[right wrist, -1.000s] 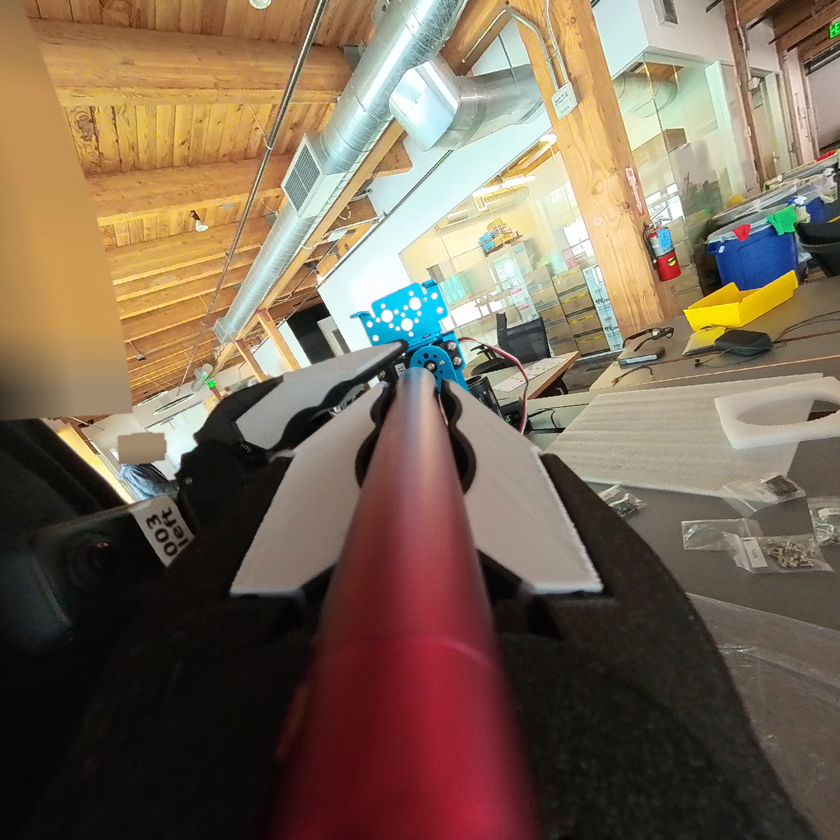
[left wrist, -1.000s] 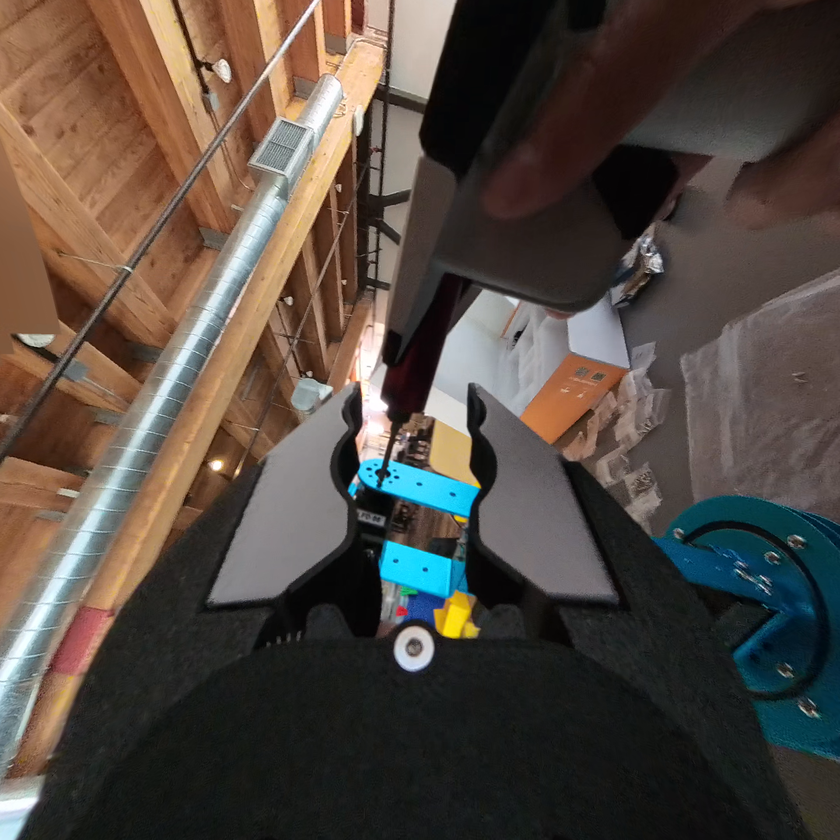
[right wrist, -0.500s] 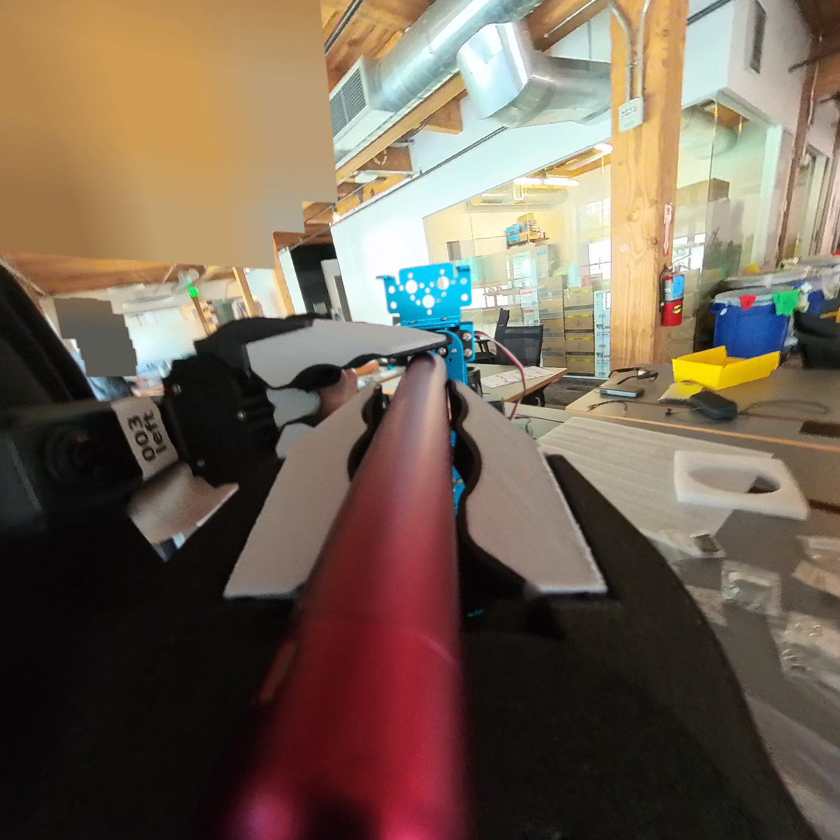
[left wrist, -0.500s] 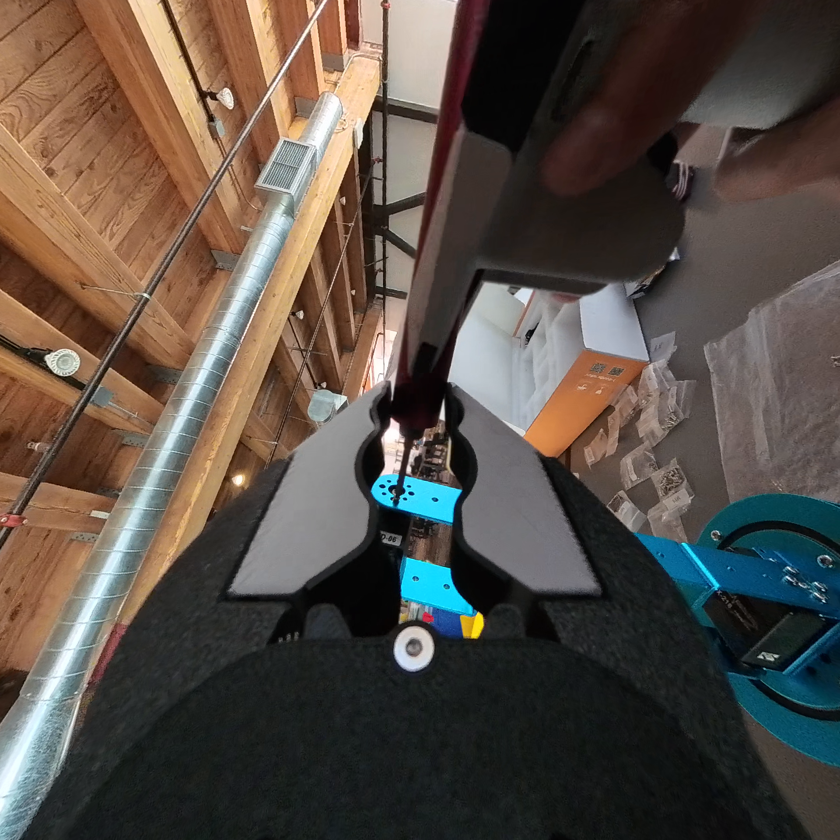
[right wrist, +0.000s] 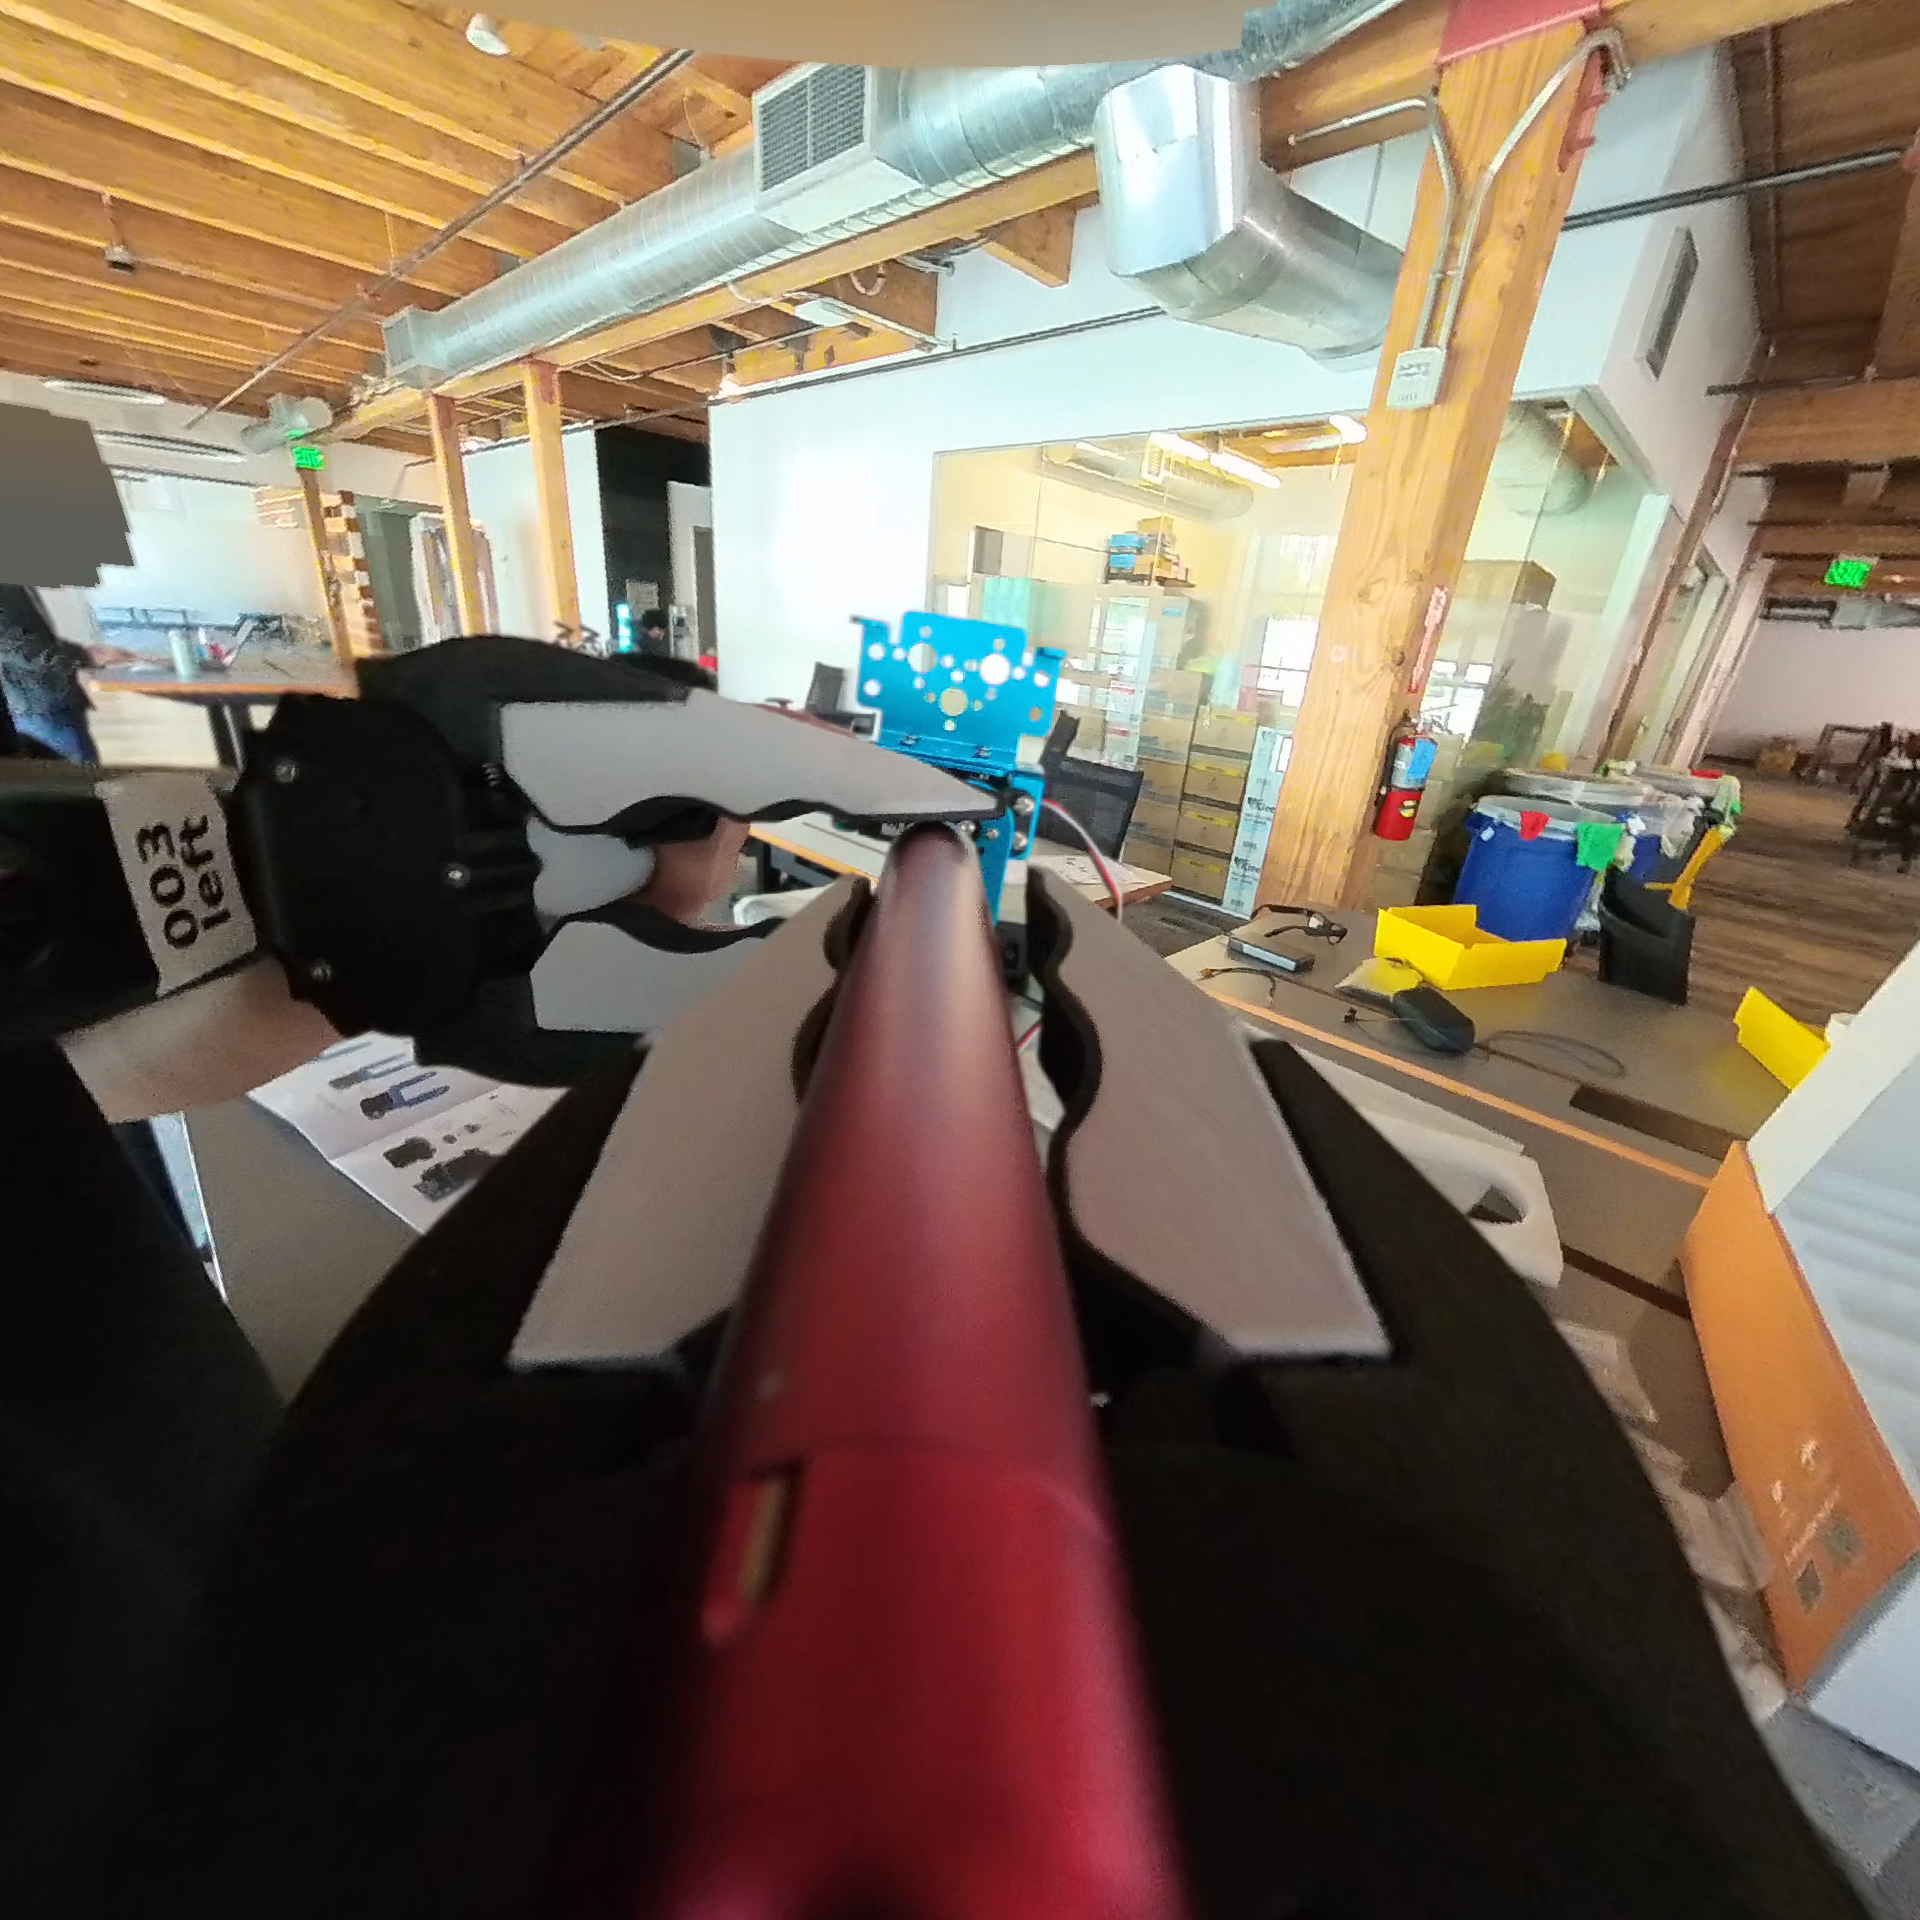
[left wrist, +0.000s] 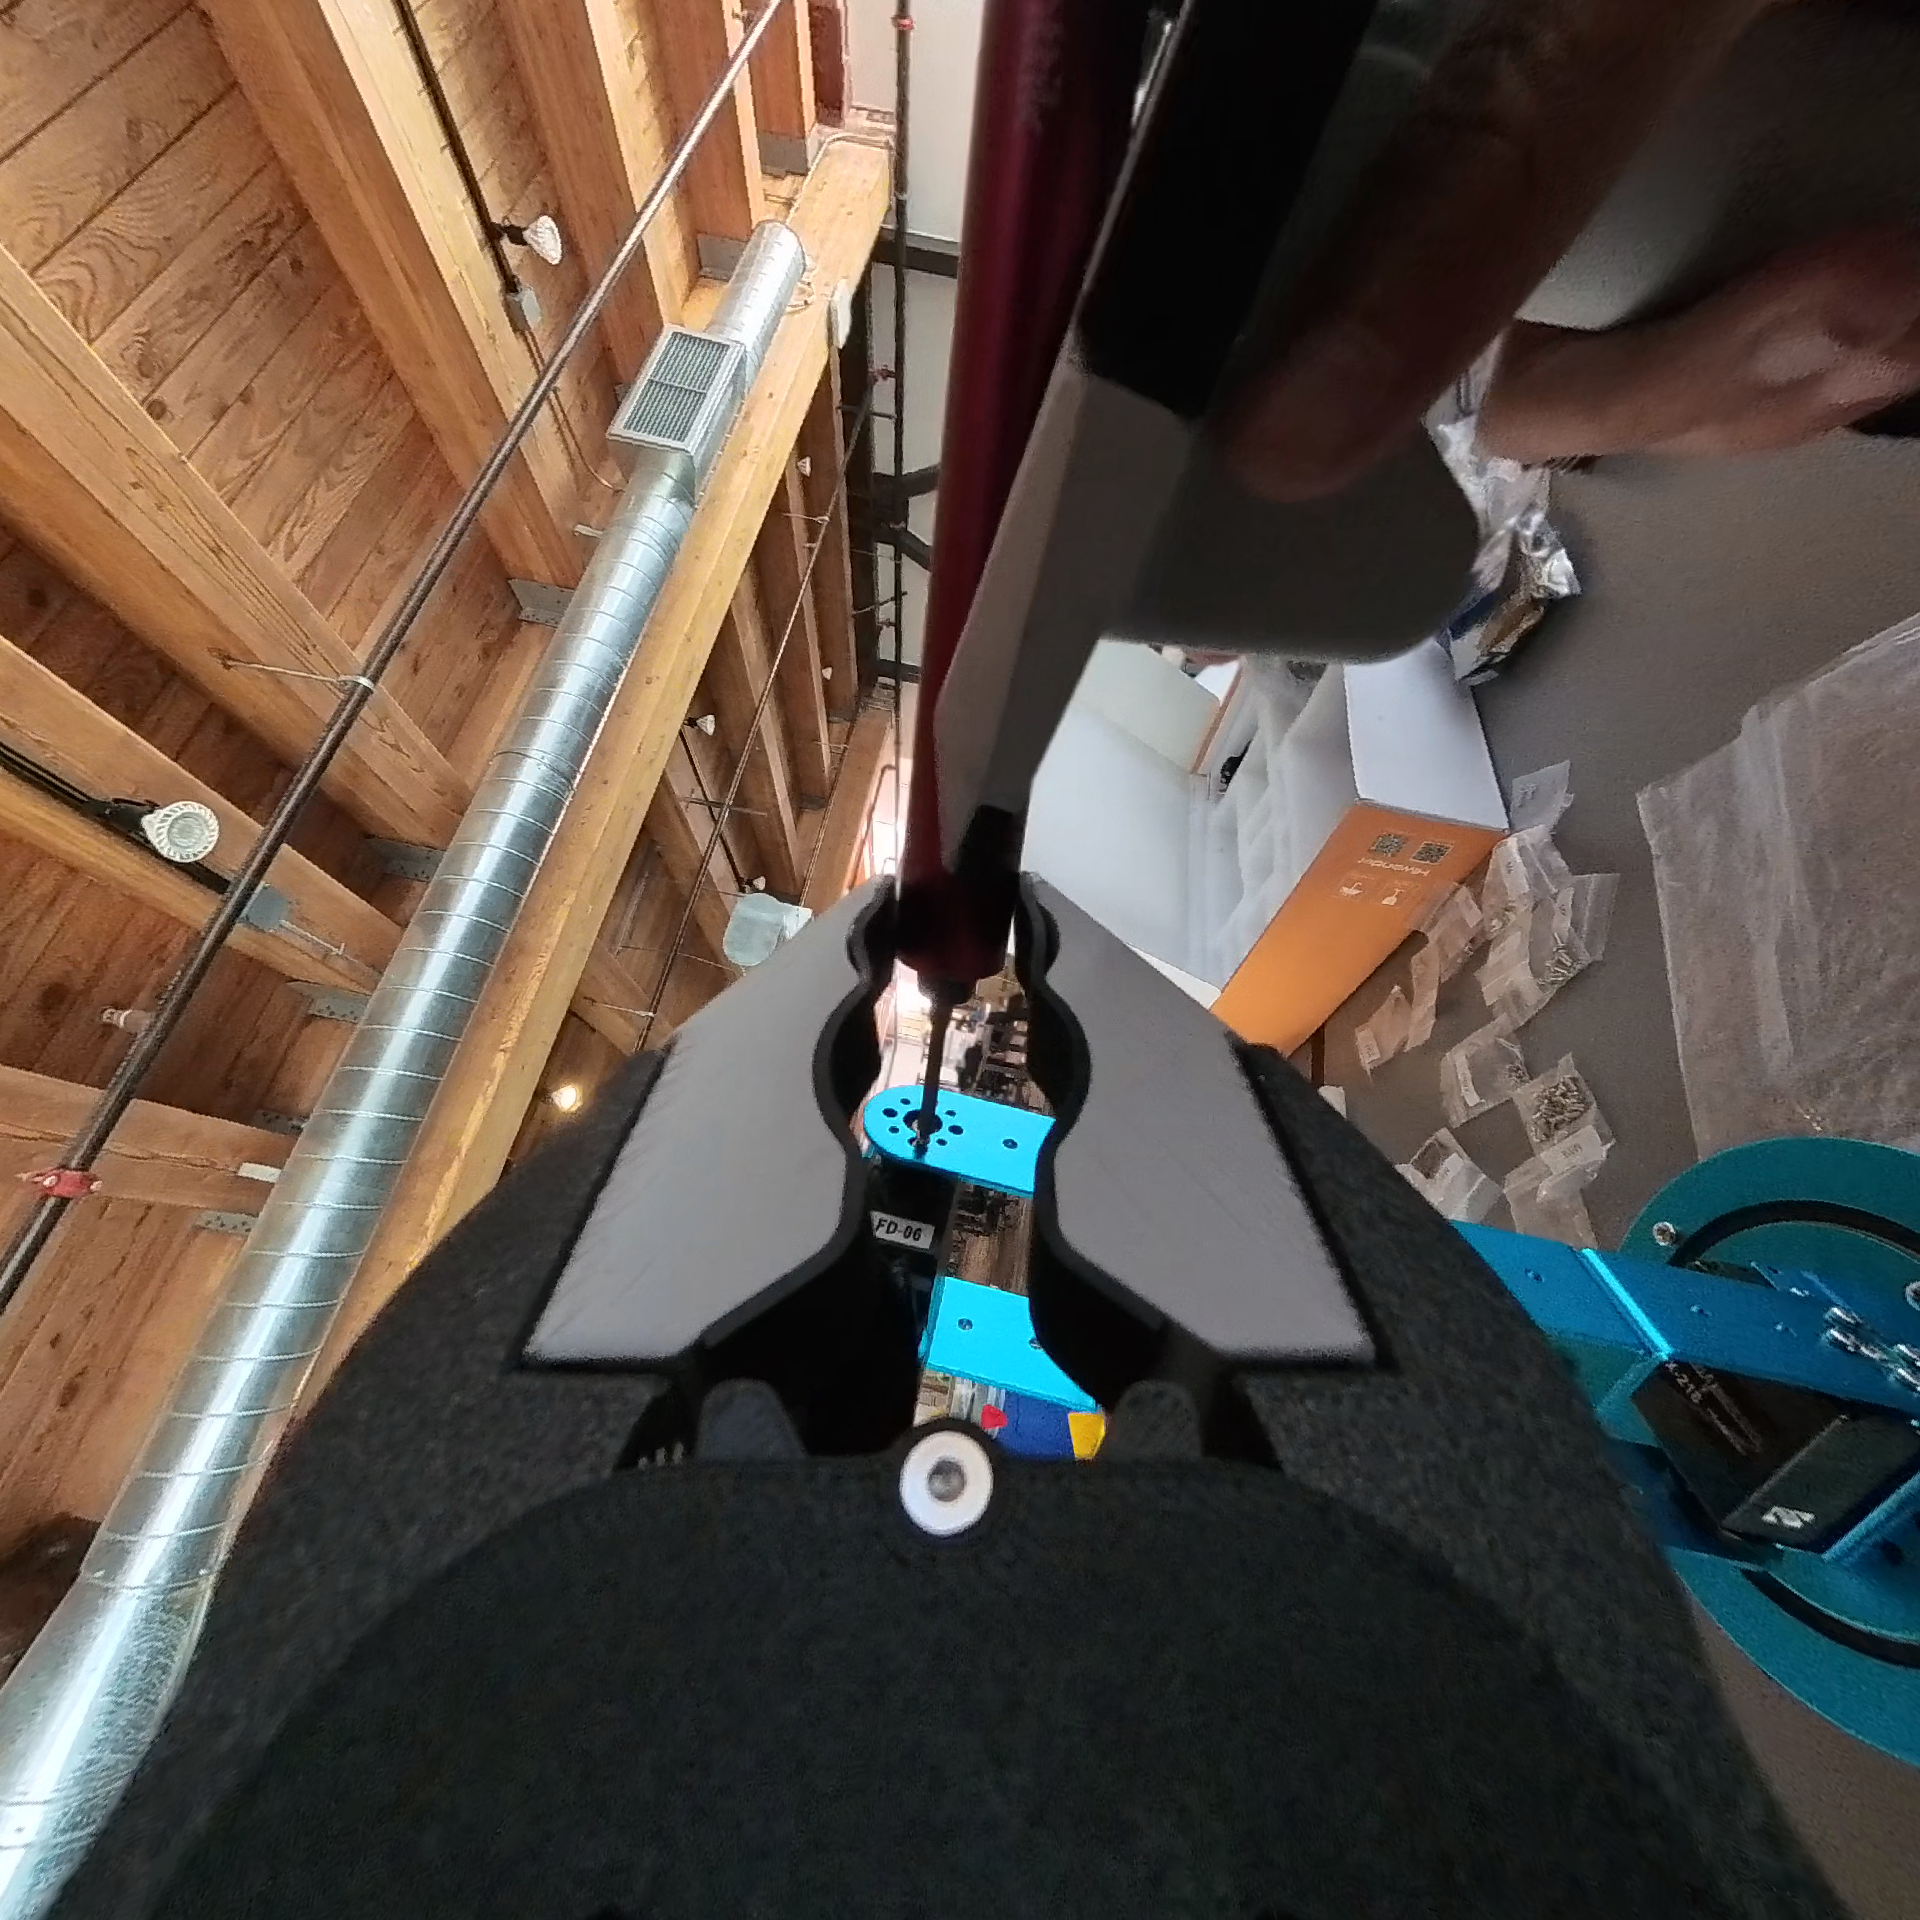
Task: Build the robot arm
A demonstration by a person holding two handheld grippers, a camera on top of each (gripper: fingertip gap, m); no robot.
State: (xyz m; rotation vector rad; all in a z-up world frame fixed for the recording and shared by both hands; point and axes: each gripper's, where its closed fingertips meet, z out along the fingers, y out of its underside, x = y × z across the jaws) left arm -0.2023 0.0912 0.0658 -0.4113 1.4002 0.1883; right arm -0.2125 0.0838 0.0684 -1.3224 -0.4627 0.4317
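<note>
My right gripper (right wrist: 945, 883) is shut on a red screwdriver (right wrist: 914, 1247) that runs forward between its fingers. In the left wrist view the screwdriver (left wrist: 966, 416) comes down from the top beside a grey finger (left wrist: 1049, 582) of the right gripper. My left gripper (left wrist: 951, 914) has its tips closed around the screwdriver's nose. The thin bit (left wrist: 928, 1070) rests in a hole of the round end of a blue metal bracket (left wrist: 977, 1148). In the right wrist view the left gripper's upper finger (right wrist: 727, 769) reaches the screwdriver's tip, in front of a blue perforated plate (right wrist: 956, 686).
A teal round base (left wrist: 1818, 1621) with a blue arm and black servo (left wrist: 1662, 1455) is at right. An orange and white box (left wrist: 1351, 904), small bags of screws (left wrist: 1507, 1039) and a clear plastic sheet (left wrist: 1818, 831) lie on the grey table. A hand (left wrist: 1662, 364) holds the right gripper. Only a small space, under 4 cm, lies between the two pairs of fingers. My left tips are roughly 9 cm from the blue perforated plate (right wrist: 956, 686).
My left gripper's fingers have narrowed from a wide gap to a tight one around the screwdriver's nose. The bit has stayed on the blue bracket. The right wrist view has levelled out.
</note>
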